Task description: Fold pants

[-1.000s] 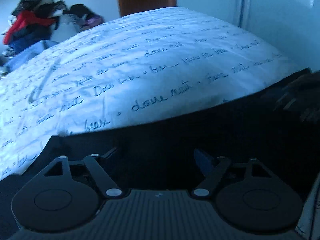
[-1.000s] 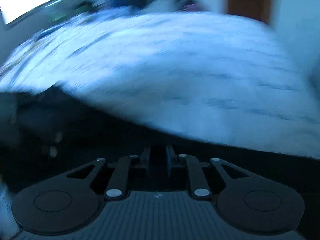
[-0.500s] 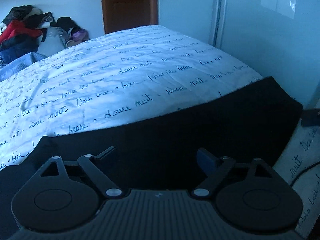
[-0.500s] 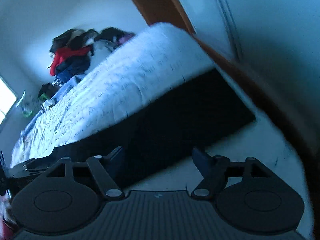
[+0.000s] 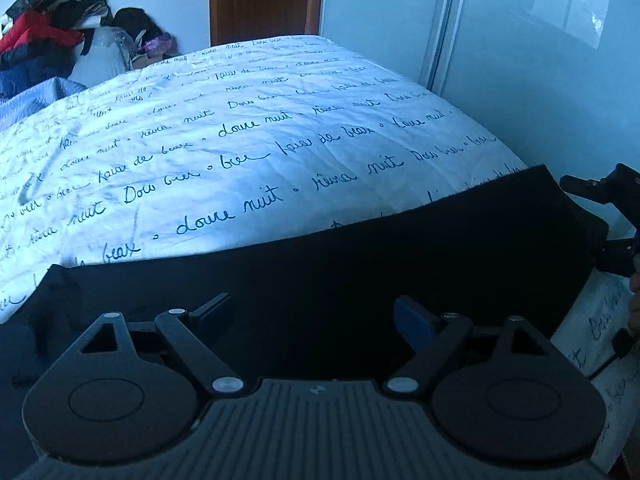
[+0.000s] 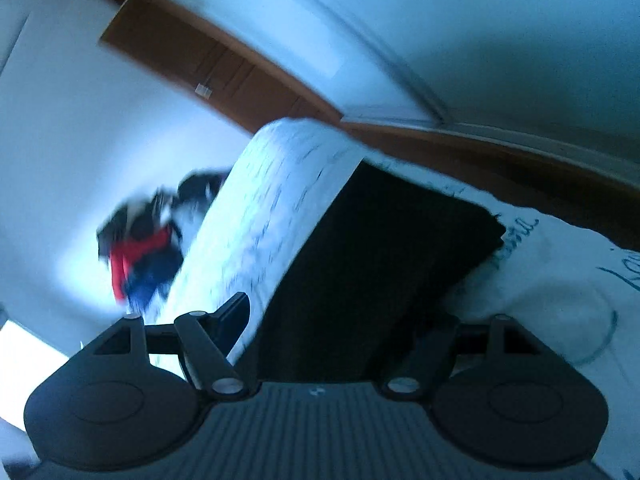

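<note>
The black pants [image 5: 360,264] lie flat as a long dark band across the near edge of the bed. My left gripper [image 5: 312,312] is open and empty, just above their near middle. In the rolled, blurred right wrist view the pants [image 6: 380,264] run away from me. My right gripper [image 6: 340,320] is open and empty over their near end. It also shows in the left wrist view [image 5: 612,220] at the pants' right end.
The bed has a white cover with handwritten script [image 5: 248,140]. A pile of clothes [image 5: 48,44] sits at the far left, a brown door [image 5: 264,0] behind the bed, and a white wardrobe [image 5: 520,60] stands close on the right.
My right gripper has opened from nearly shut, let go of the pants, pulled off to their right end and rolled over. My left gripper stayed open and rose a little.
</note>
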A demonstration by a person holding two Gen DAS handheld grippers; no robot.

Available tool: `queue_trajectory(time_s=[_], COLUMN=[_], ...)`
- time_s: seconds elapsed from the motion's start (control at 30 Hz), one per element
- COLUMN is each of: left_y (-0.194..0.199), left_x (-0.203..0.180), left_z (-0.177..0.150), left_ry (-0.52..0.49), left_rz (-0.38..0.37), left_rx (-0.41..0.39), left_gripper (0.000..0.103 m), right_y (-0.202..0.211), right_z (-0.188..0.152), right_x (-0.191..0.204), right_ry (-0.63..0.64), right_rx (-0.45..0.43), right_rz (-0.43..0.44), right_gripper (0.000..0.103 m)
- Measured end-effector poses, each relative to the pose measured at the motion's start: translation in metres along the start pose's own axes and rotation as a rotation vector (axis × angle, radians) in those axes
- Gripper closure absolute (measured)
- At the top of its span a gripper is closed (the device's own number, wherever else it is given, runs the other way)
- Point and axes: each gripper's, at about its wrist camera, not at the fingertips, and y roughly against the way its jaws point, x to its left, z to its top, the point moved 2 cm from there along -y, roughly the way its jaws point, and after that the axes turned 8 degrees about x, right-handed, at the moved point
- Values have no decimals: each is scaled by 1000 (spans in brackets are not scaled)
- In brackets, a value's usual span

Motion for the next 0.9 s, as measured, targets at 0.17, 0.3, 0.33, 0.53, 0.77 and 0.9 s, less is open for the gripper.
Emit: queue_trajectory(time_s=[0.17, 0.3, 0.33, 0.53, 0.77, 0.9], left_y=[-11, -19, -21, -34, -46, -54], left_x=[4, 9, 11, 27, 25, 31], left_z=[6, 8, 8, 12, 16, 15], left_ry=[85, 151, 176, 446, 663, 753], left_rz=[-62, -136, -164, -482, -759, -797], left_rx=[34, 56, 62, 98, 83, 84], left_gripper=[14, 14, 14, 14, 9, 7], right_y=[-7, -9, -7, -16, -43, -51], right_z=[7, 6, 5, -34, -118, -153], right_x=[-15, -2, 7, 88, 146, 159], right_ry=[-75, 14, 73, 625, 1101, 1235], right_rx=[-51, -59, -66, -70, -37, -30], right_rz=[-47, -60, -80, -245, -312, -308], right_gripper=[89, 92, 92, 92, 92, 92])
